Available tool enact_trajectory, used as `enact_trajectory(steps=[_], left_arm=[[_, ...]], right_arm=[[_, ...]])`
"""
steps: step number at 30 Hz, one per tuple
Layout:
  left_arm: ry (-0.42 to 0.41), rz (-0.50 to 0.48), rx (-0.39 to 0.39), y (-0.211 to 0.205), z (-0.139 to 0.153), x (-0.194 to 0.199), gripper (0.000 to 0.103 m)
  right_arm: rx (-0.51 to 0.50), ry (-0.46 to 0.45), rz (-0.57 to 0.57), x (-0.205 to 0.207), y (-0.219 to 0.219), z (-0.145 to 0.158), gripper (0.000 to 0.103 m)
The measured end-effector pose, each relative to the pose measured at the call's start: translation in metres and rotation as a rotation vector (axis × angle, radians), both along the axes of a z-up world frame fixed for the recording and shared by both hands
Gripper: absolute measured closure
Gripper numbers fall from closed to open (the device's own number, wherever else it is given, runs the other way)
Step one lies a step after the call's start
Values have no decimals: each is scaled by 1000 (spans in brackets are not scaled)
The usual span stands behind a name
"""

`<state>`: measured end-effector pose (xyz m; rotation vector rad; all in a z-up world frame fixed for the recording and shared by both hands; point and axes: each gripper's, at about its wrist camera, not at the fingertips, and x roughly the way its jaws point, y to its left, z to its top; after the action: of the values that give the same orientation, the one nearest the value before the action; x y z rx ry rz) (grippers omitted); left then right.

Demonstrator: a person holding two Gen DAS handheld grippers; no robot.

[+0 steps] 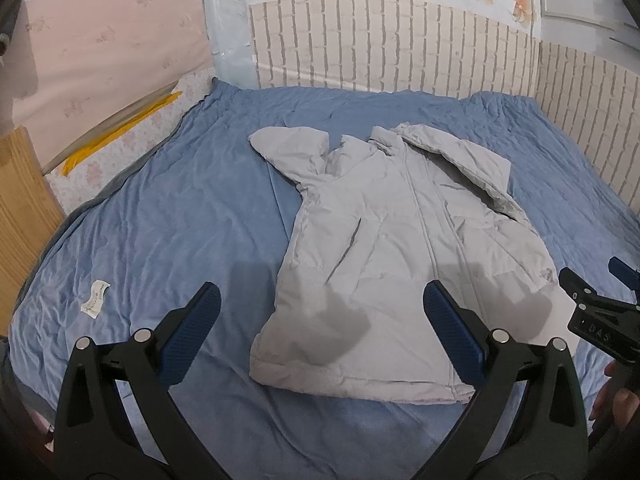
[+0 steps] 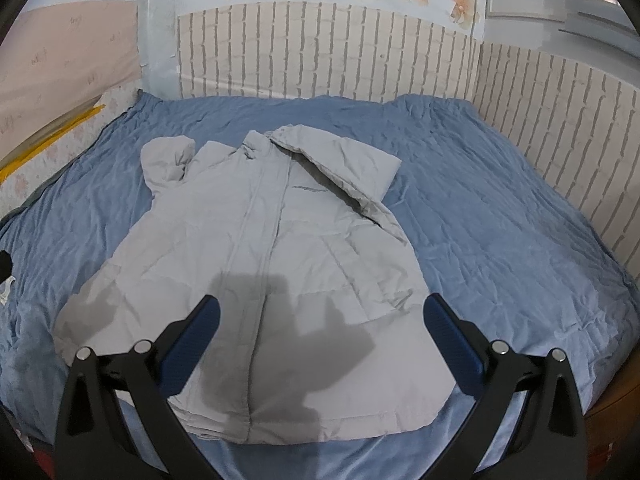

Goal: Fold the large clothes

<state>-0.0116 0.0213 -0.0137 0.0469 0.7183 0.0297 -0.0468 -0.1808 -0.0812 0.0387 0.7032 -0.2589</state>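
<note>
- Left gripper (image 1: 320,300): jaws spread wide, nothing between the blue pads (image 1: 192,336), touching nothing; it hovers above the bed.
- Right gripper (image 2: 320,312): jaws equally wide, empty, no contact with cloth. In the left view it shows at the right edge, with part of a hand (image 1: 618,404) below it.
- Jacket (image 1: 400,248): light grey, padded, lies front up on the blue sheet (image 1: 168,208), collar toward the brick-pattern wall (image 1: 380,44), hem toward the grippers.
- Both sleeves are folded at the shoulders; the one on the right lies across the chest.
- Left view: hem sits between the jaws and ahead, shifted toward the right finger.
- Right view: hem lies directly under the jaw gap; gripper shadows fall on the lower front.
- White tag (image 1: 94,298) lies on the sheet, well left of the jacket.
</note>
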Motion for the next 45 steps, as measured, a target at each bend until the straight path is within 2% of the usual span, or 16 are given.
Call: enact_trajectory(steps=[6, 14, 22, 26, 32, 37, 45], left_arm=[[-21, -1, 11, -3, 8, -15, 3], [-42, -45, 38, -16, 13, -36, 3], [-58, -68, 40, -22, 24, -42, 3], [-89, -67, 50, -25, 33, -38, 3], [-94, -79, 15, -24, 40, -10, 3], [-79, -84, 33, -27, 32, 23, 3], [-40, -66, 28, -19, 17, 78, 3]], right_arm=[[1, -12, 10, -4, 0, 3, 2], [14, -66, 18, -19, -8, 24, 2], [-65, -100, 11, -31, -9, 40, 2], [-48, -136, 3, -27, -18, 51, 2], [-50, -133, 27, -4, -23, 51, 2], [-62, -101, 63, 25, -19, 43, 2], [-110, -63, 45, 66, -18, 25, 2]])
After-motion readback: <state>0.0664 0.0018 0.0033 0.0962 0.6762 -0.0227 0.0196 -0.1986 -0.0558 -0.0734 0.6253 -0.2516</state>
